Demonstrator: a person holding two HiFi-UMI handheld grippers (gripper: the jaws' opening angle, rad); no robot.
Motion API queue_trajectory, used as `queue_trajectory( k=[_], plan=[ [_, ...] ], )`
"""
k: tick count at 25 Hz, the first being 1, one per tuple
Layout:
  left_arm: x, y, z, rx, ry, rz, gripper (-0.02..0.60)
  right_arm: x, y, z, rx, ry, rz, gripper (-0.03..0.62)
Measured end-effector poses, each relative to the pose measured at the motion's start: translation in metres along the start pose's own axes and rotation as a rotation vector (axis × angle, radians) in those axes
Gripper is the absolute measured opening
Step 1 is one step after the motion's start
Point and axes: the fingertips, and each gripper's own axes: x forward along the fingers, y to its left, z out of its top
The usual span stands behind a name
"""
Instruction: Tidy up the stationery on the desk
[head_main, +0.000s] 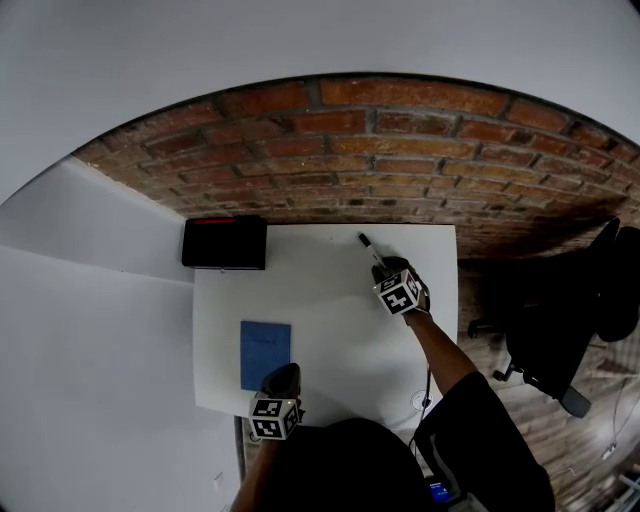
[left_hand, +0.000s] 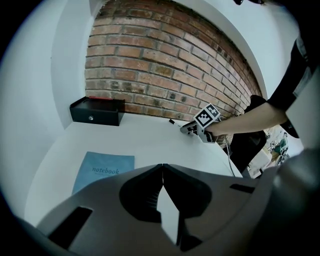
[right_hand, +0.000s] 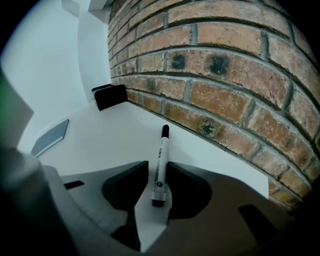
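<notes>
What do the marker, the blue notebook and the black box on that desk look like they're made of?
Marker: smooth plastic by the look, with a white barrel, black ends and a slight gloss.
Notebook: matte blue card or paper cover, lying thin and flat, with a printed title.
Black box: rigid and sharp-edged with a faint sheen. It could be metal or hard plastic; the look leaves that open.

From where I stand, the left gripper (head_main: 283, 376) sits close to the body at about 6 o'clock. It points towards 12 and tilts down, jaws closed together on nothing. The right arm (head_main: 445, 355) reaches out to 1 o'clock. The right gripper (head_main: 386, 268) angles down towards 11, jaws apart astride the marker (right_hand: 160, 167).
</notes>
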Motion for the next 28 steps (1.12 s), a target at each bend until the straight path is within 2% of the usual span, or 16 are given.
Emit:
queue_trajectory(
  k=[6,19,28],
  plan=[
    [0.001,0.002,-0.001,-0.006,0.017,0.002,0.015,0.001,0.004,-0.001,0.028,0.013,0.017,0.087],
    [-0.005,0.004,-0.007,-0.012,0.001,0.000,0.015,-0.013,0.002,0.003,0.192,-0.022,-0.006,0.081],
    [-0.011,-0.006,-0.008,0.021,-0.018,-0.033,0.015,-0.037,0.013,0.001,0.220,-0.048,-0.019,0.081]
  ],
)
